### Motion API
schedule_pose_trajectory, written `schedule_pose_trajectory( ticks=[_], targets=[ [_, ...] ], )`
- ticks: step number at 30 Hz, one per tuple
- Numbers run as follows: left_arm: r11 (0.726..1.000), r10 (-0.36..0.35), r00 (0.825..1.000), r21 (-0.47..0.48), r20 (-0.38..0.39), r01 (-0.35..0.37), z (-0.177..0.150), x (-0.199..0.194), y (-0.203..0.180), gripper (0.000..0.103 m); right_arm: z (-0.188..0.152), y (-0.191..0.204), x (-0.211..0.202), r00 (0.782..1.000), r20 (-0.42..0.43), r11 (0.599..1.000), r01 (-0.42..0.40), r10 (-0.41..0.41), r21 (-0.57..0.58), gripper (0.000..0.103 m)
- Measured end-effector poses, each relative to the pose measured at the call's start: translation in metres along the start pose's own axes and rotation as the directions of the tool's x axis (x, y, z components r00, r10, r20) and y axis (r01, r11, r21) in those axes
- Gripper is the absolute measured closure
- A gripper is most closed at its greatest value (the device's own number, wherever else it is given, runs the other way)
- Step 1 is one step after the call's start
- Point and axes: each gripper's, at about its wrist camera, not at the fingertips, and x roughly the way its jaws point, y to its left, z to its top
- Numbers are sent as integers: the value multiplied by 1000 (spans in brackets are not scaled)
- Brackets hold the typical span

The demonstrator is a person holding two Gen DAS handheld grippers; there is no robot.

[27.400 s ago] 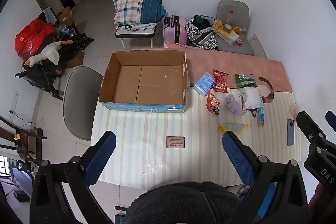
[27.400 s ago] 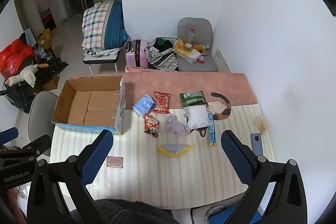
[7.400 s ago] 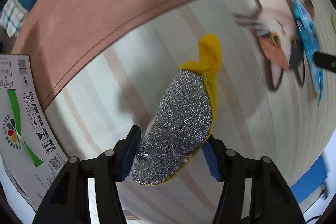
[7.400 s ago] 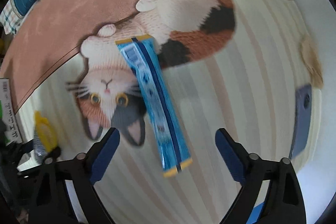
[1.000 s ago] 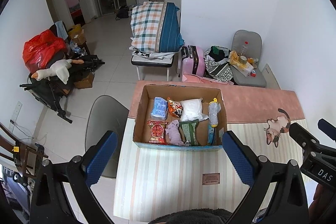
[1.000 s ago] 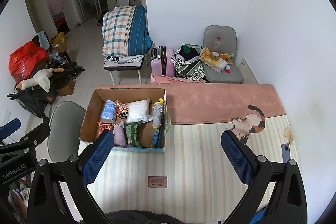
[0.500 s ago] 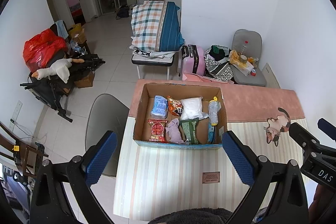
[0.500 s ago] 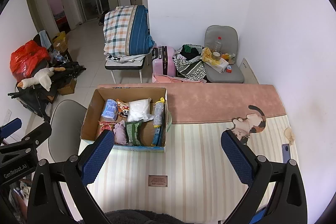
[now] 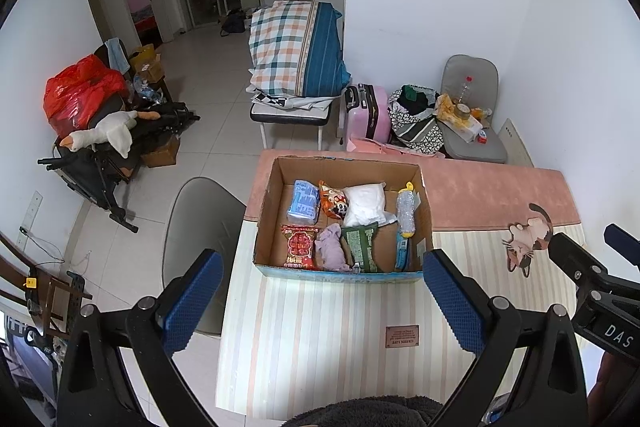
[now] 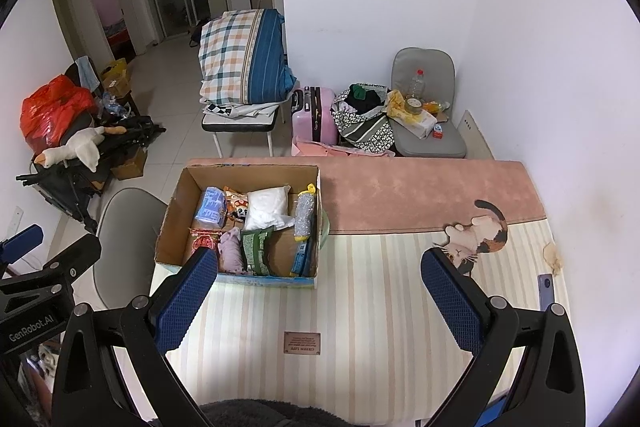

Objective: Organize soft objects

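An open cardboard box (image 9: 426,211) (image 10: 170,211) stands on the striped table. In it lie several soft packs: a blue tissue pack (image 9: 303,201), a red snack bag (image 9: 297,246), a white pouch (image 9: 365,204), a purple cloth (image 9: 333,251), a green pack (image 9: 362,246), a silver-and-yellow scrubber (image 9: 405,208) and a blue tube (image 9: 401,253). My left gripper (image 9: 320,301) is open and empty, held high above the table's near side. My right gripper (image 10: 318,301) is open and empty at the same height, right of the box.
A pink table runner (image 10: 420,191) with a cat picture (image 10: 478,233) covers the far side. A phone (image 10: 545,291) lies at the table's right edge. A small label (image 10: 302,343) sits on the cloth. A grey chair (image 9: 196,227) stands left of the table.
Both grippers have drifted slightly; the view is almost the same. Nothing in the box has moved.
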Motion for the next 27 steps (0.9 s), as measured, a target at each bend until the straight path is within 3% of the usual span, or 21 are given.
schedule_pose_trajectory(
  ticks=[27],
  targets=[
    [1000,3,1000,-3,1,-3,-4,-1,2,1,-1,9,-8,1000,8,1000,-9,9,-11,0]
  ],
)
